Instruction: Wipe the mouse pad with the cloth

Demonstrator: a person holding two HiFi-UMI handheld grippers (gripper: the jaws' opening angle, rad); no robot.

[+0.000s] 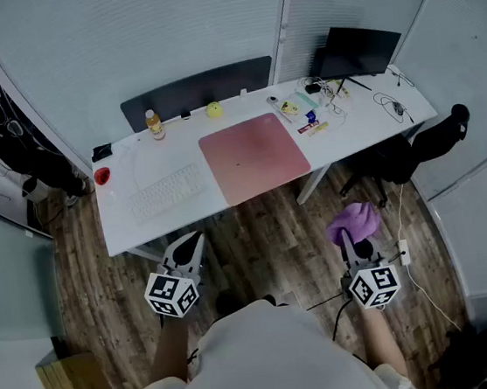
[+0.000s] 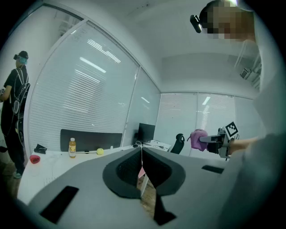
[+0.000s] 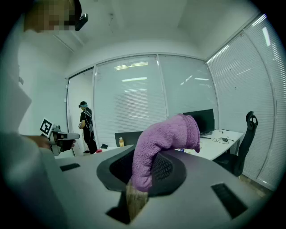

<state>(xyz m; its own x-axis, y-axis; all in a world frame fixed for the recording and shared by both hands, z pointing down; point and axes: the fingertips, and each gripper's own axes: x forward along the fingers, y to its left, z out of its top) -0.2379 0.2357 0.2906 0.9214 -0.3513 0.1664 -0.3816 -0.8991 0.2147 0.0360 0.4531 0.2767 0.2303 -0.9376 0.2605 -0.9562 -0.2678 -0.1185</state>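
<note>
A pink mouse pad (image 1: 254, 157) lies flat on the white desk (image 1: 367, 125), right of a white keyboard (image 1: 166, 192). My right gripper (image 1: 349, 240) is held over the floor in front of the desk, shut on a purple cloth (image 1: 355, 219) that flops over its jaws; the same cloth (image 3: 163, 143) fills the right gripper view. My left gripper (image 1: 189, 250) hangs in front of the desk's near edge below the keyboard, its jaws closed together with nothing between them. A sliver of the pad (image 2: 141, 172) shows past the left gripper (image 2: 142, 157).
On the desk stand a drink bottle (image 1: 156, 124), a yellow ball (image 1: 214, 109), a red cup (image 1: 102, 175), a black monitor (image 1: 358, 49) and cables (image 1: 394, 107). A black chair (image 1: 414, 149) stands at the right. Another person (image 1: 2, 131) stands at far left.
</note>
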